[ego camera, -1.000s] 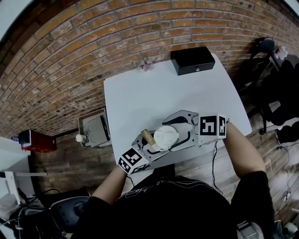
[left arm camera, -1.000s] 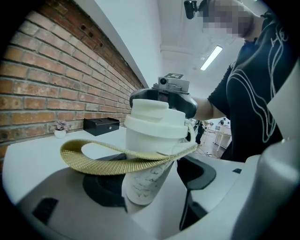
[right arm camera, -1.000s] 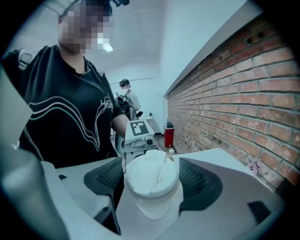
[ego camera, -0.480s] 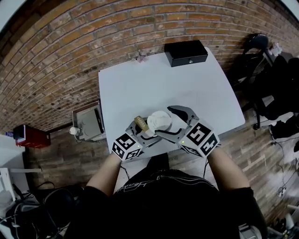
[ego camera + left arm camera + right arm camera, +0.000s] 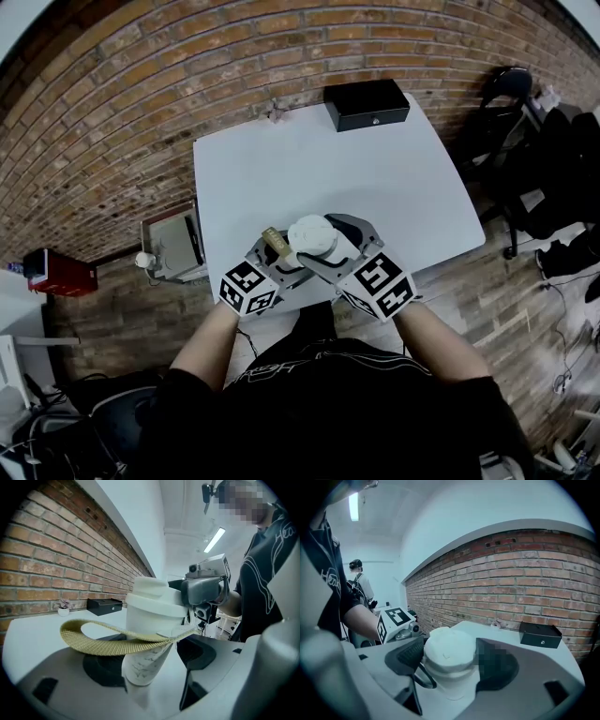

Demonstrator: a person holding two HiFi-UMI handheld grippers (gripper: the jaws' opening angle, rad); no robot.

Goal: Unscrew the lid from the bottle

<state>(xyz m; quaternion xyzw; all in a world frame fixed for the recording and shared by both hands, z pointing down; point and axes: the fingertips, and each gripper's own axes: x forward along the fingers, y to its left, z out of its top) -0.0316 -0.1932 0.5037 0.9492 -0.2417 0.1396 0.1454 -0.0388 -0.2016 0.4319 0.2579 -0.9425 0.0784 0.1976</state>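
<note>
A white bottle (image 5: 143,660) with a marbled body and a wide white lid (image 5: 312,238) is held over the near edge of the white table (image 5: 394,178). A tan strap loop (image 5: 101,641) hangs from its neck. My left gripper (image 5: 281,267) is shut on the bottle's lower body, with a dark pad on each side. My right gripper (image 5: 451,660) comes in from the near right. Its jaws are closing, the lid (image 5: 448,648) sits between them, and both pads touch its sides.
A black box (image 5: 367,103) sits at the table's far edge, with a small potted plant (image 5: 274,112) to its left. A grey crate (image 5: 176,246) and a red box (image 5: 61,274) stand on the floor at left, dark chairs (image 5: 511,89) at right. Another person (image 5: 358,585) stands far off.
The right gripper has swung round the bottle, its marker cube moving from the bottle's right to the near side. Bottle and both grippers have drifted slightly left in the view.
</note>
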